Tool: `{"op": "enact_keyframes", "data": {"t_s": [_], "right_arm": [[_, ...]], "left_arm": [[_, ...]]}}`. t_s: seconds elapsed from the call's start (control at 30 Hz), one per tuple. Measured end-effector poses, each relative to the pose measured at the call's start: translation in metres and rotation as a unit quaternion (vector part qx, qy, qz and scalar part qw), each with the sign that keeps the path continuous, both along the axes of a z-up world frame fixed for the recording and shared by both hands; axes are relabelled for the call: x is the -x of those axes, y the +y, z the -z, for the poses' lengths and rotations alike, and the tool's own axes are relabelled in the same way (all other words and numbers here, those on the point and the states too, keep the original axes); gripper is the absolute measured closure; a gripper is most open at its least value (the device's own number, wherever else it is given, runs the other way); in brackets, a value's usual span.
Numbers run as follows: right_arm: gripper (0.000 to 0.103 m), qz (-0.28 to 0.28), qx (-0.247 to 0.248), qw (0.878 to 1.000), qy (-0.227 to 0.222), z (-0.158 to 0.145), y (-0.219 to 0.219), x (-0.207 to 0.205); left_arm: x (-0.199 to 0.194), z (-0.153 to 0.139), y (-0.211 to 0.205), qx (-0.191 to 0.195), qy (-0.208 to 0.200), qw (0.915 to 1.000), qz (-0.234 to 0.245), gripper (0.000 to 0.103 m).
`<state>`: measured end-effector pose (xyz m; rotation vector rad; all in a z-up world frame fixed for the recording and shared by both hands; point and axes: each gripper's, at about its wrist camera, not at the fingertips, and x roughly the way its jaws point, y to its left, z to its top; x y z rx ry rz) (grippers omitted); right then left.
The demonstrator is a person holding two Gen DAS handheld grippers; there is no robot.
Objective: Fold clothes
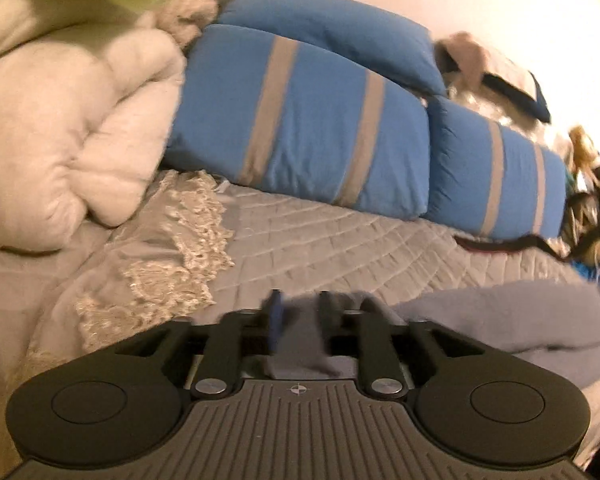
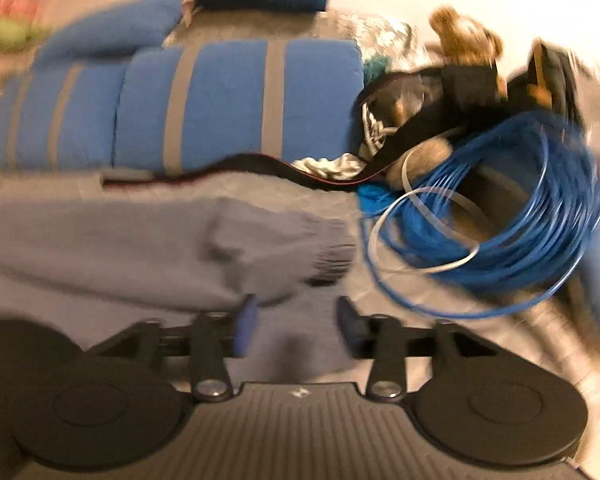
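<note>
In the left wrist view the left gripper (image 1: 298, 318) is pinched nearly closed on a fold of the grey garment (image 1: 512, 320), which trails off to the right over the quilted bedspread (image 1: 320, 240), with blue striped pillows (image 1: 300, 120) and a white comforter (image 1: 60, 120) behind. In the blurred right wrist view the right gripper (image 2: 298, 324) stands wide apart over the garment (image 2: 140, 240), seemingly gripping nothing. Only this view shows the blue cable coil (image 2: 520, 216) and teddy bear (image 2: 464, 36).
</note>
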<state>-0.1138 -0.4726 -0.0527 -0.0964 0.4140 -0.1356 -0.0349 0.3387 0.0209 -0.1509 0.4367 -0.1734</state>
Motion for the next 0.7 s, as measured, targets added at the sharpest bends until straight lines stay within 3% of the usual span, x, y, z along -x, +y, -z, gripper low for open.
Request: {"op": "enact_keyframes", "data": {"t_s": [0.13,0.3,0.43,0.53,0.57,0.6,0.63,0.67,0.7], "right_arm": [[0.029,0.002,0.154,0.988,0.023,-0.004,0.012,-0.010],[0.029,-0.028,0.311,0.948,0.059,0.005,0.021,-0.036],[0.031,-0.086,0.428,0.895,0.087,0.023,0.028,-0.059],[0.036,-0.131,0.490,0.856,0.102,0.036,0.033,-0.073],[0.045,-0.144,0.503,0.845,0.108,0.040,0.035,-0.078],[0.063,-0.157,0.510,0.838,0.115,0.041,0.035,-0.081],[0.069,-0.170,0.517,0.830,0.121,0.042,0.037,-0.084],[0.089,-0.179,0.520,0.825,0.128,0.040,0.037,-0.088],[0.089,-0.185,0.518,0.825,0.131,0.035,0.038,-0.091]], "left_arm": [[-0.001,-0.035,-0.015,-0.038,-0.015,0.9991,0.016,0.040],[-0.011,-0.073,-0.078,-0.113,-0.027,0.9903,0.076,0.032],[-0.026,-0.086,-0.151,-0.171,-0.031,0.9742,0.144,0.031],[-0.035,-0.088,-0.203,-0.191,-0.029,0.9593,0.206,0.031],[-0.037,-0.087,-0.221,-0.197,-0.029,0.9537,0.226,0.031],[-0.037,-0.085,-0.240,-0.208,-0.031,0.9470,0.243,0.031],[-0.036,-0.080,-0.260,-0.226,-0.033,0.9388,0.258,0.031],[-0.035,-0.076,-0.280,-0.244,-0.036,0.9300,0.272,0.031],[-0.033,-0.070,-0.300,-0.264,-0.039,0.9194,0.289,0.031]]}}
